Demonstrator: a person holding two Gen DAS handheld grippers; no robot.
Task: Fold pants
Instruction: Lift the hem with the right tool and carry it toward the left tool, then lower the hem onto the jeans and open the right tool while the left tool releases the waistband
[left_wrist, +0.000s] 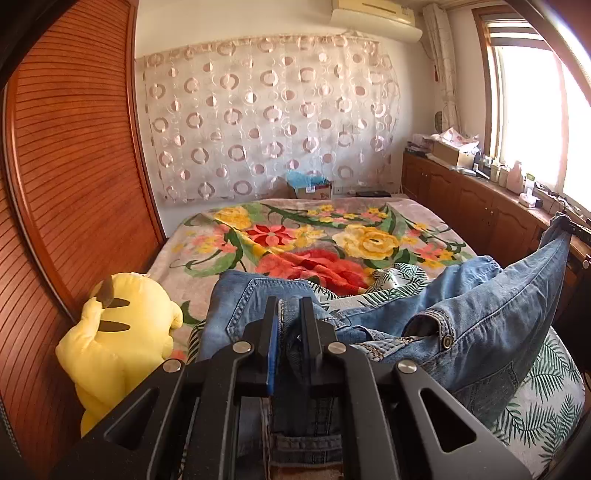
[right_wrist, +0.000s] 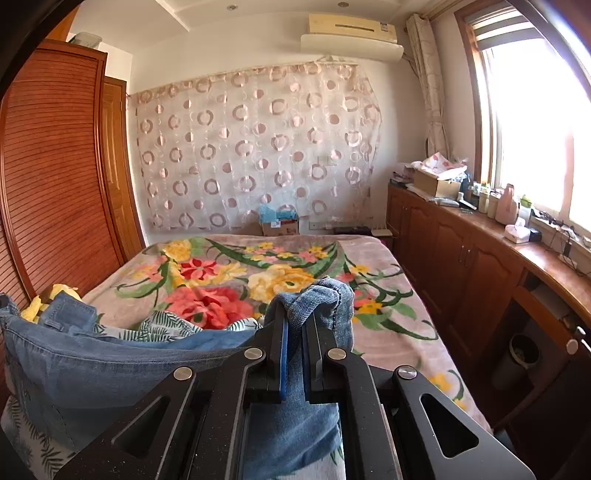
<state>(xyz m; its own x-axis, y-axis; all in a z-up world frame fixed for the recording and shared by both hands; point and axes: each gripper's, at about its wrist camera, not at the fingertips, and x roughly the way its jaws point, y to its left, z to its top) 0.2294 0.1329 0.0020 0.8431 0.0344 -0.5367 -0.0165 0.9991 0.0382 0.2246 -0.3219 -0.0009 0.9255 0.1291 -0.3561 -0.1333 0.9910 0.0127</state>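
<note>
1. The left gripper (left_wrist: 290, 306), low centre of its view, pinches the waistband of the jeans (left_wrist: 480, 295).
2. The right gripper (right_wrist: 295, 314) clamps a bunched hem, lifted.
3. The jeans stretch across the floral blanket (left_wrist: 295, 236); a yellow plush toy (left_wrist: 122, 332) sits lower left.

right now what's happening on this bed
A person is partway through folding a pair of jeans on the bed. The left tool is shut on denim at the waist end, near a yellow plush toy. The right tool is shut on another bunched part, lifting it so the jeans hang between them.
</note>
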